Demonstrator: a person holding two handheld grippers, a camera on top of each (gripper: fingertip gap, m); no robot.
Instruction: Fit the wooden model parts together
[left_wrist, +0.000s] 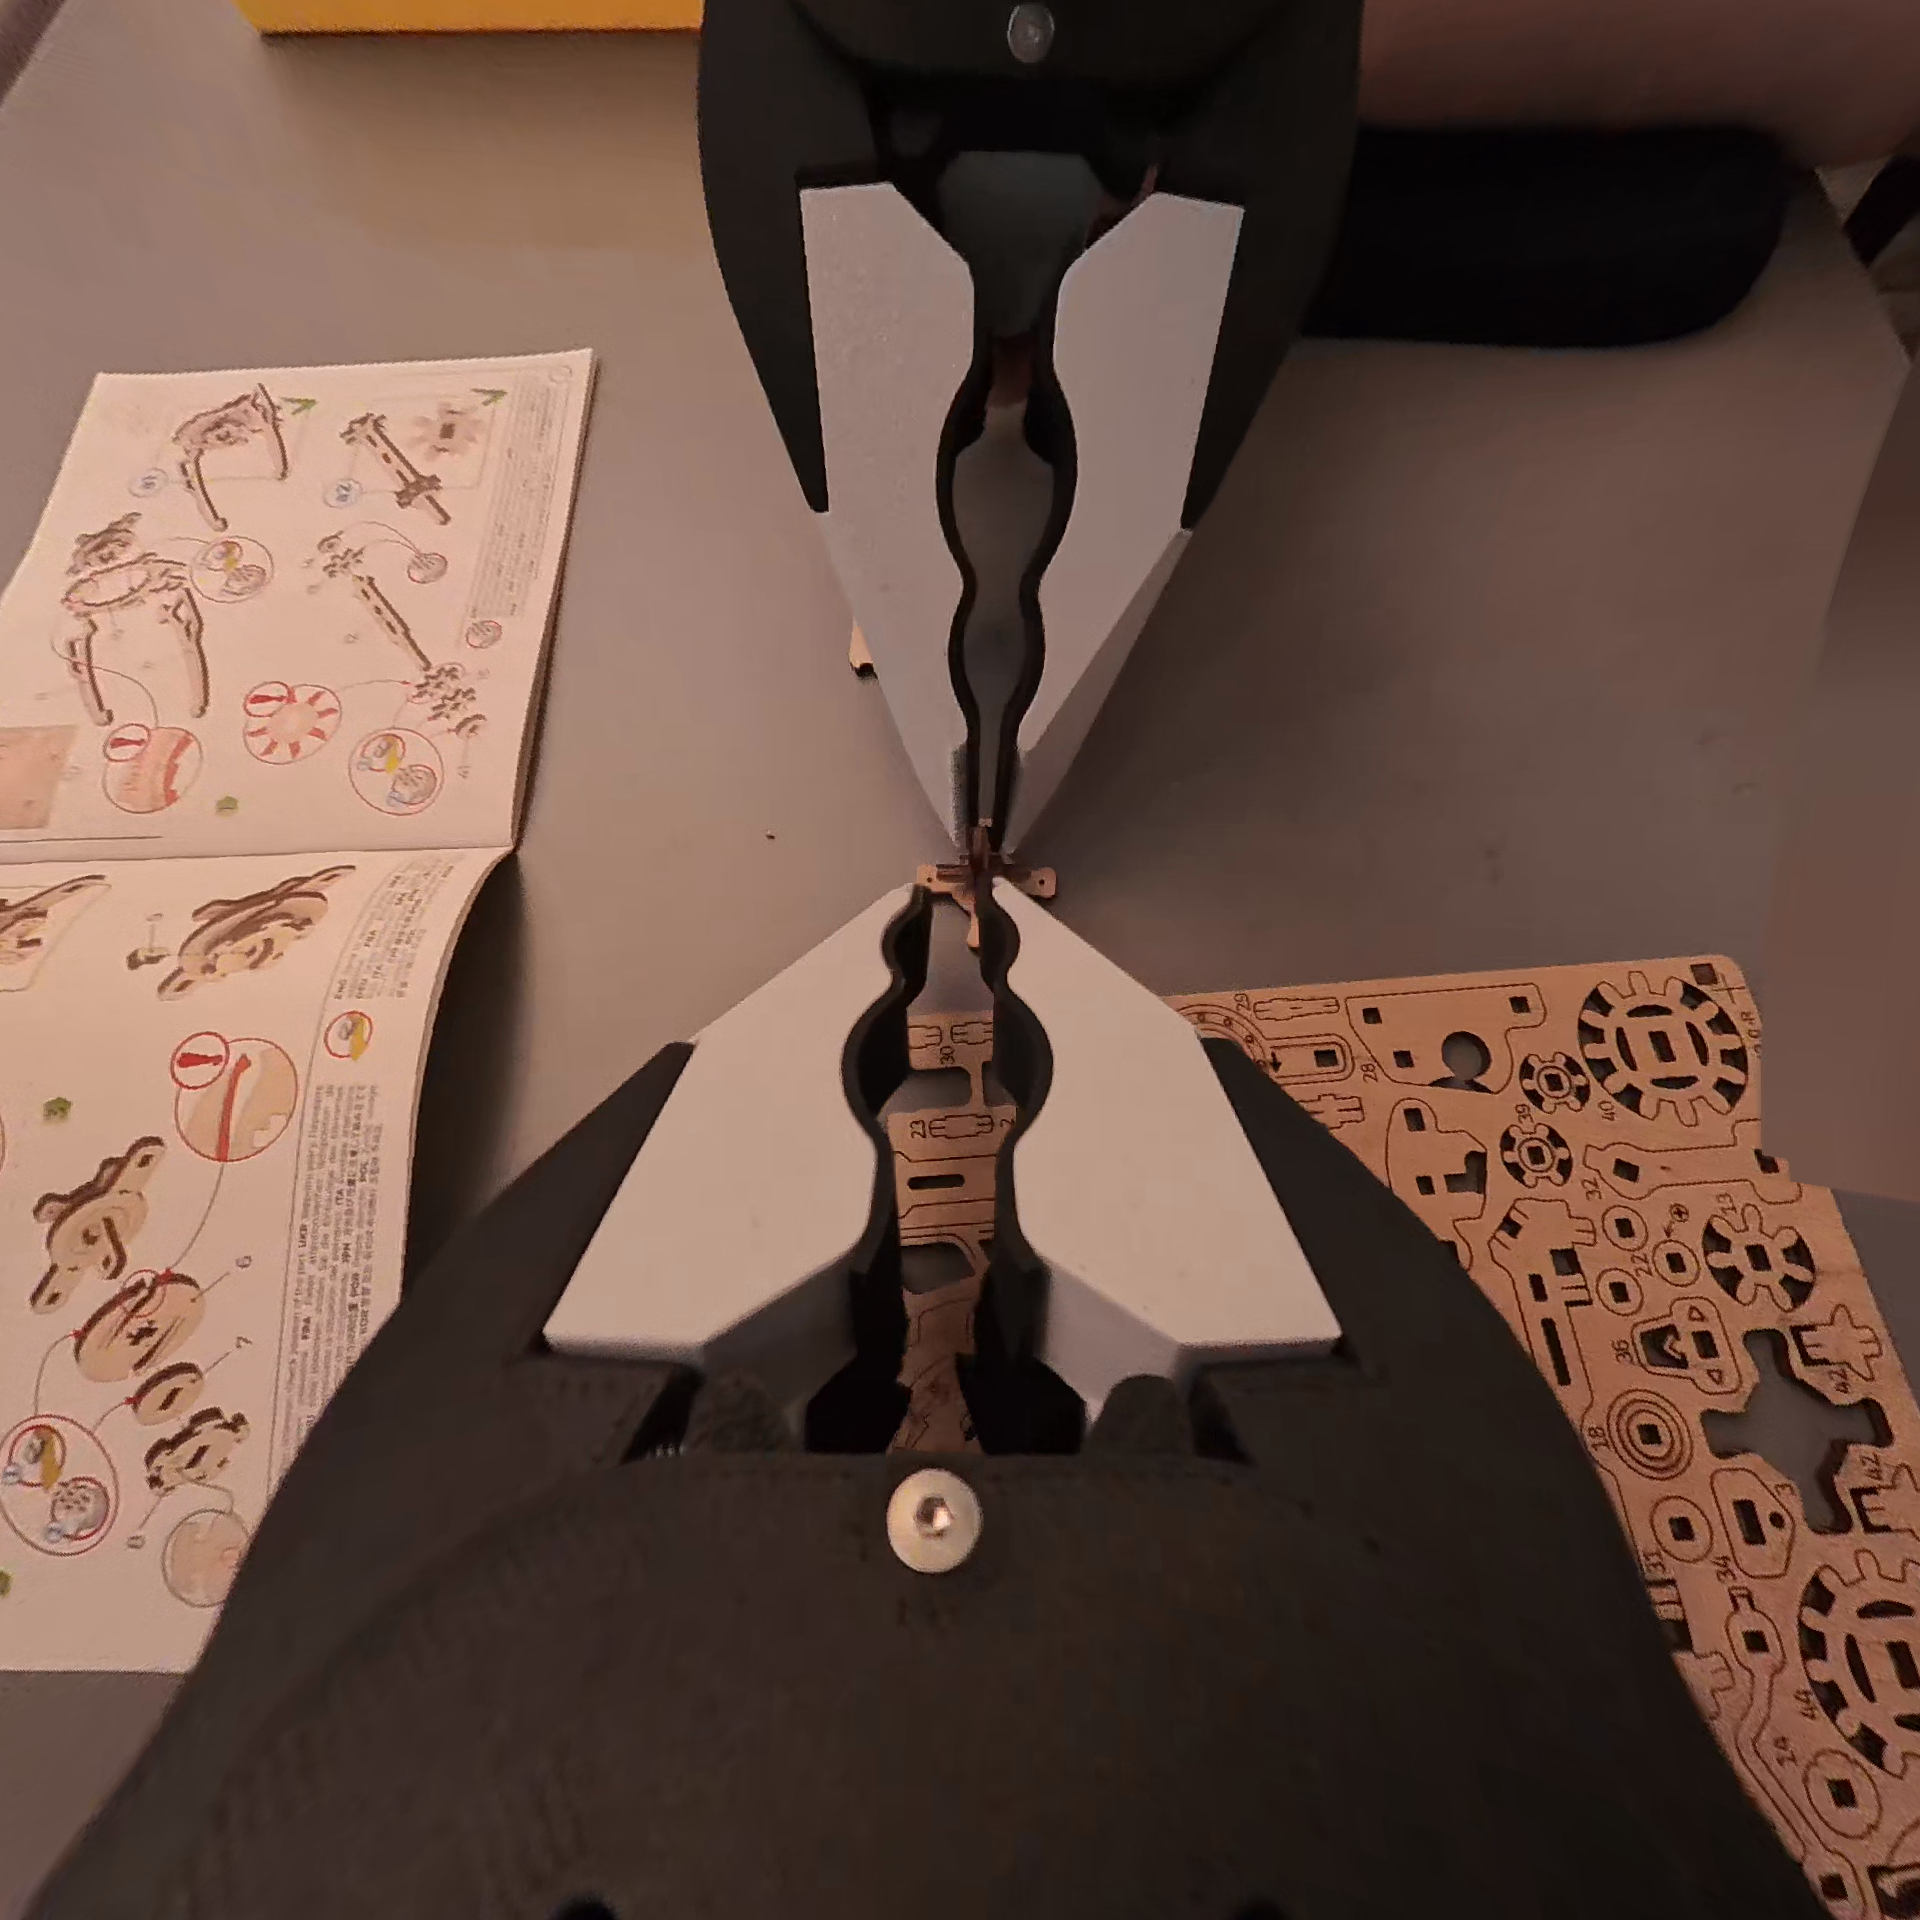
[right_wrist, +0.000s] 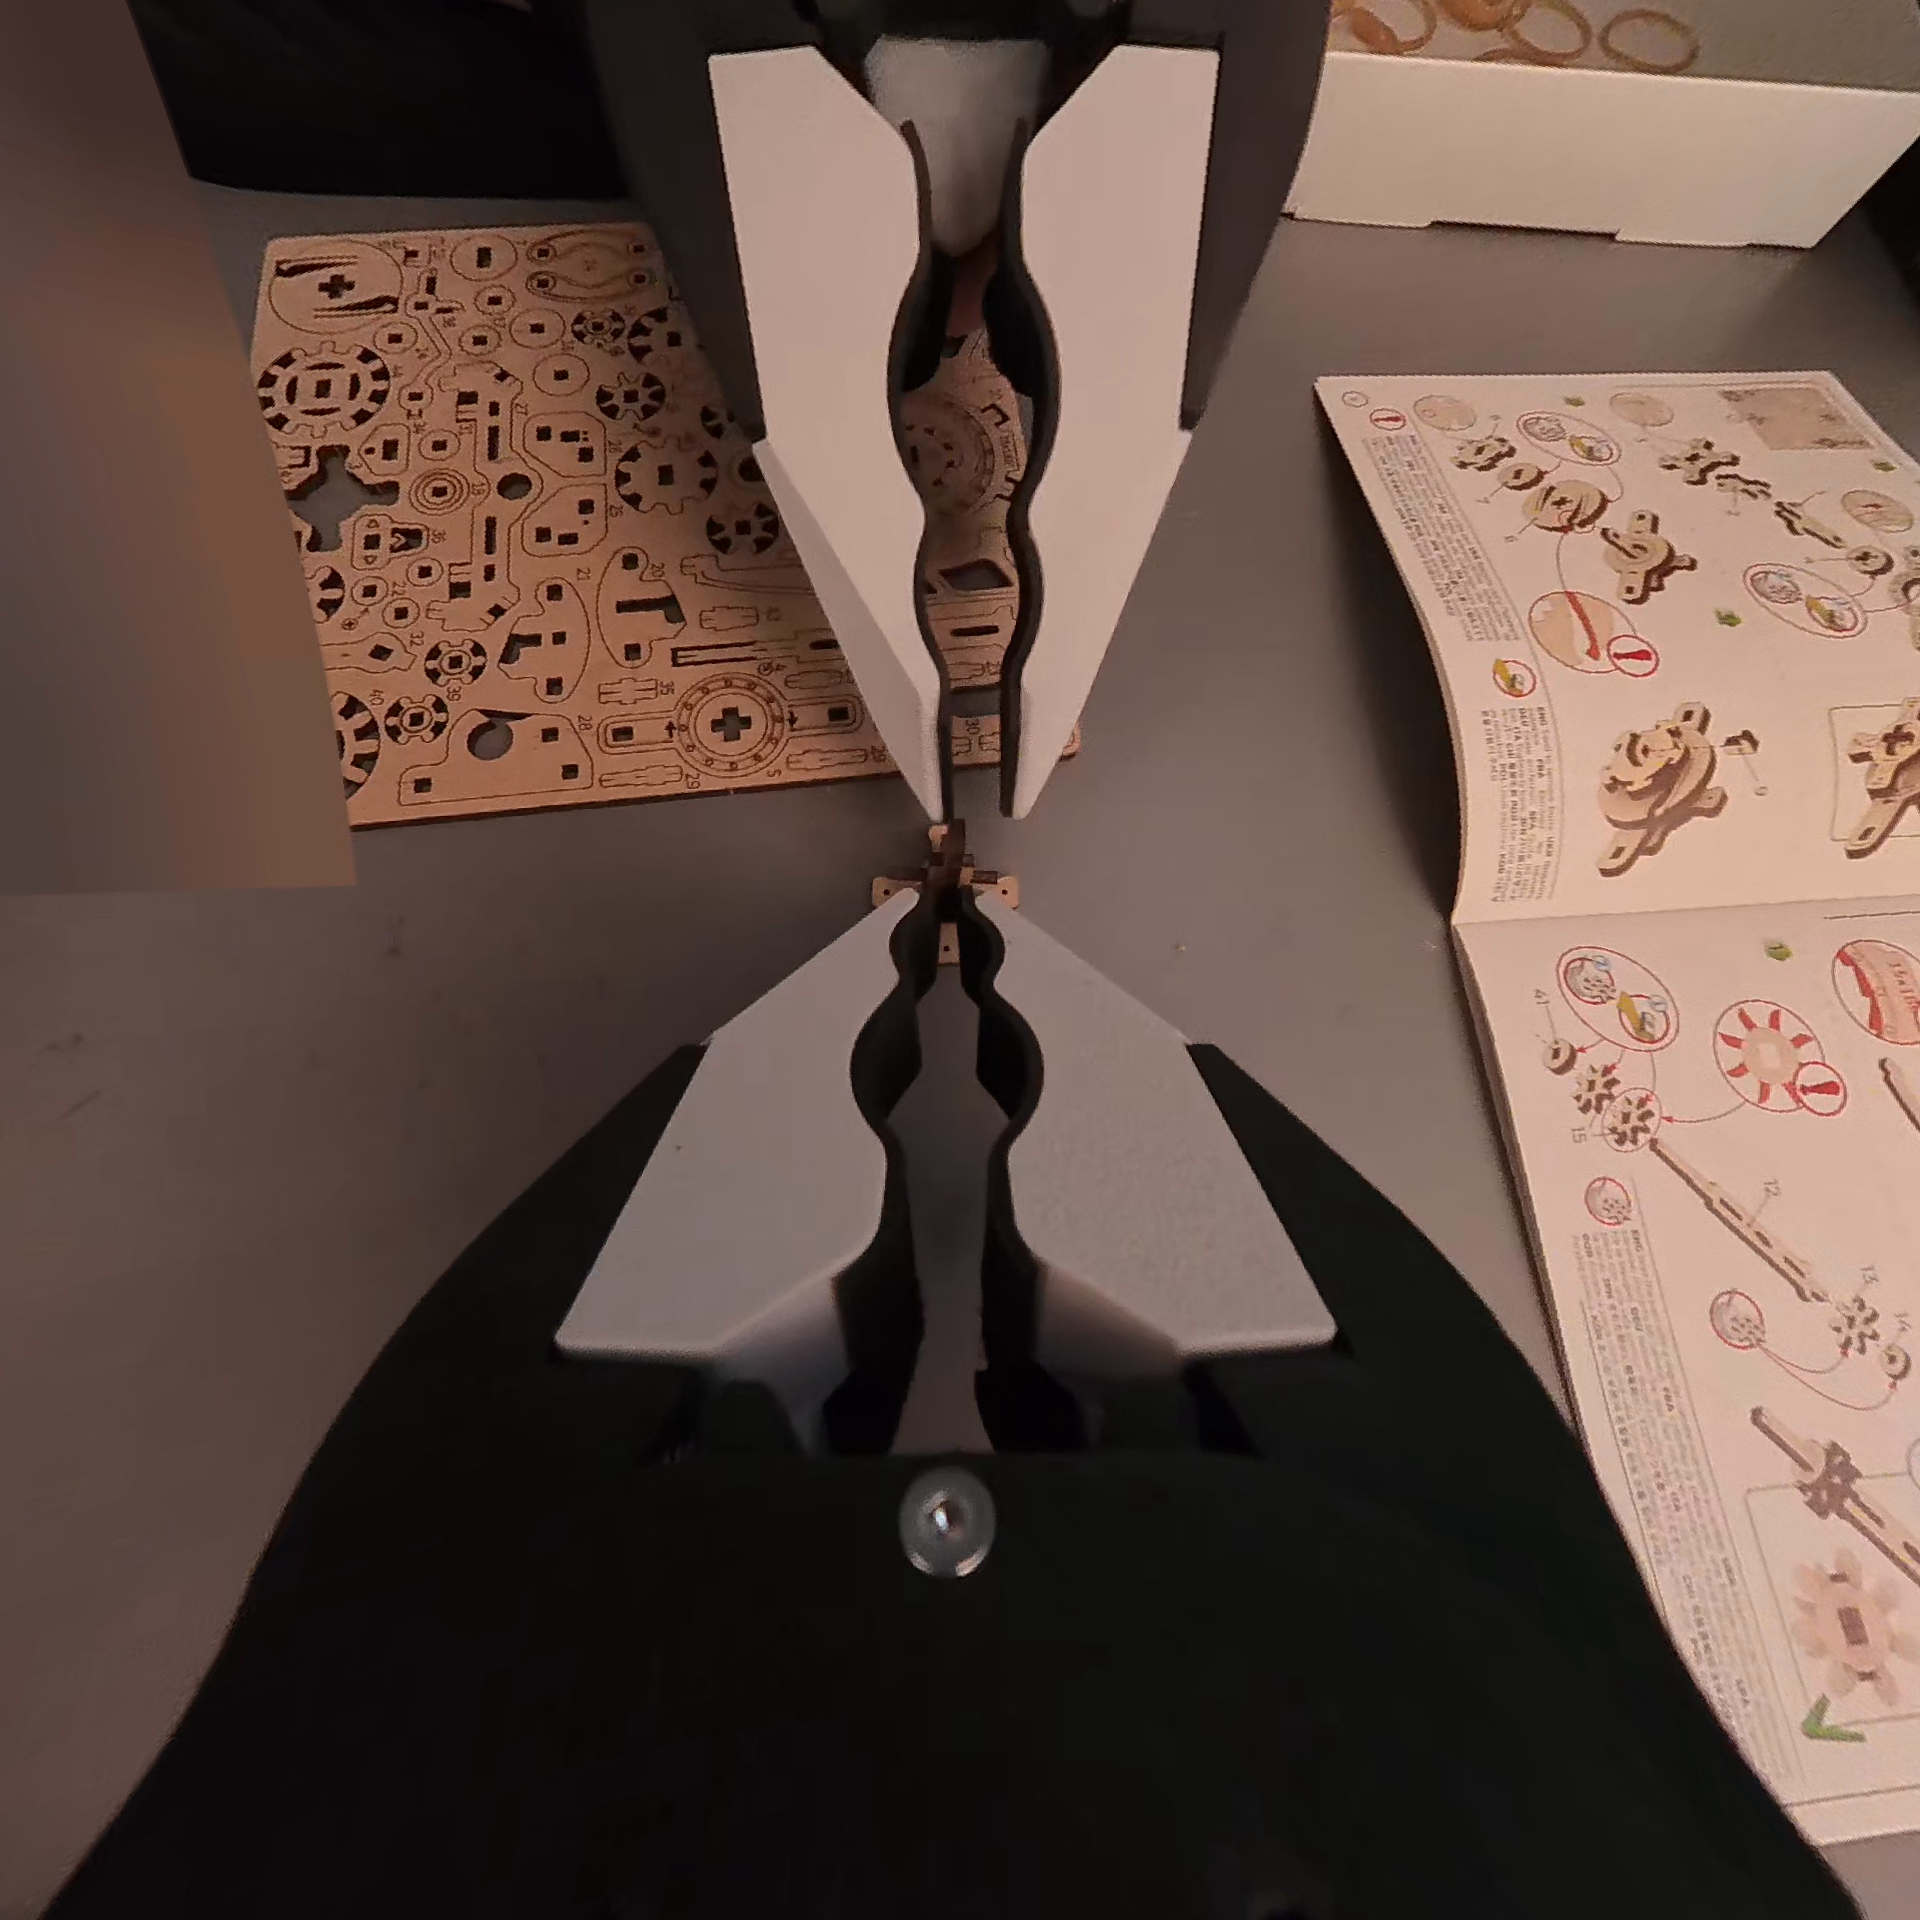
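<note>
Between the booklet (left_wrist: 260, 623) and the parts sheet (left_wrist: 1558, 1247), over the tabletop (left_wrist: 675, 675), sits the small wooden cross (left_wrist: 985, 881). The left hand-held gripper (left_wrist: 956, 899) is narrowly parted around it, and the right hand-held gripper (left_wrist: 977, 831) pinches it. An off-line push could snap its thin tabs or flick it loose. The yellow box (left_wrist: 468, 16) hides its contents. The white box (right_wrist: 1558, 135) seemingly holds tan rings (right_wrist: 1507, 31).

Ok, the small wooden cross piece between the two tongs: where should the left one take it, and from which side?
Grip the cross piece by its thin stem pointing at the left tongs, coming straight in opposite the right tongs, which seem to pinch the far end. The stem sits edge-on in the gap, so flat faces meet the fingers.
</note>
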